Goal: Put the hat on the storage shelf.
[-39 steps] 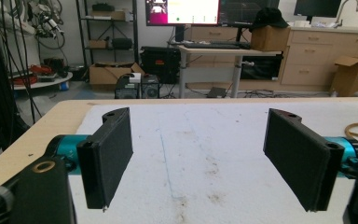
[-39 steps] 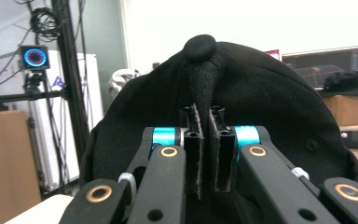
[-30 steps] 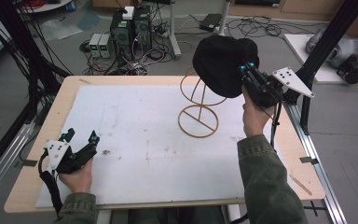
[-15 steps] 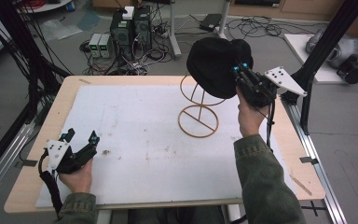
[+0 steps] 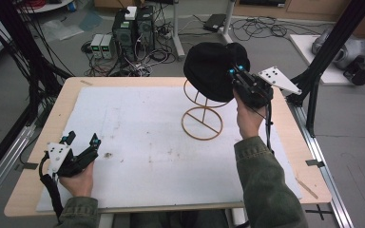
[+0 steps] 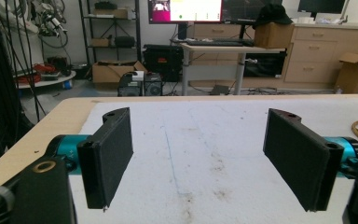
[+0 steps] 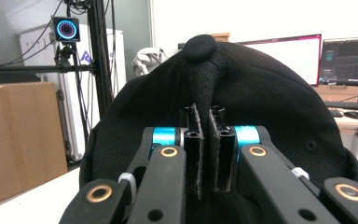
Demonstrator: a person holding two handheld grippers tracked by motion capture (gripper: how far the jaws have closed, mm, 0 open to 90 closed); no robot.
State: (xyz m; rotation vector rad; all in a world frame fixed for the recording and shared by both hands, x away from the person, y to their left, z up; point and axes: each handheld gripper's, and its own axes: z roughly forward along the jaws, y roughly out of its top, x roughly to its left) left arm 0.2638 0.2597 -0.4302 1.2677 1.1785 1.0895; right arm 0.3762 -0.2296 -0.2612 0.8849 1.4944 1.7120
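Note:
A black cap (image 5: 211, 69) rests on top of a gold wire stand (image 5: 202, 116) at the right of the white mat. My right gripper (image 5: 235, 73) is shut on a fold of the cap's cloth at its right side. In the right gripper view the two jaws pinch a ridge of the black cap (image 7: 261, 98) just below its top button. Near the mat's front left corner my left gripper (image 5: 81, 139) rests low over the mat in a hand, open. Its two black pads (image 6: 109, 151) stand wide apart with nothing between them.
The white mat (image 5: 142, 133) covers most of the wooden table (image 5: 52, 118). Black frame posts (image 5: 321, 71) rise at the table's right side. Computers and cables (image 5: 133, 28) lie on the floor beyond the far edge.
The right gripper has shifted the cap slightly to the left over the stand's top. The left gripper has not moved.

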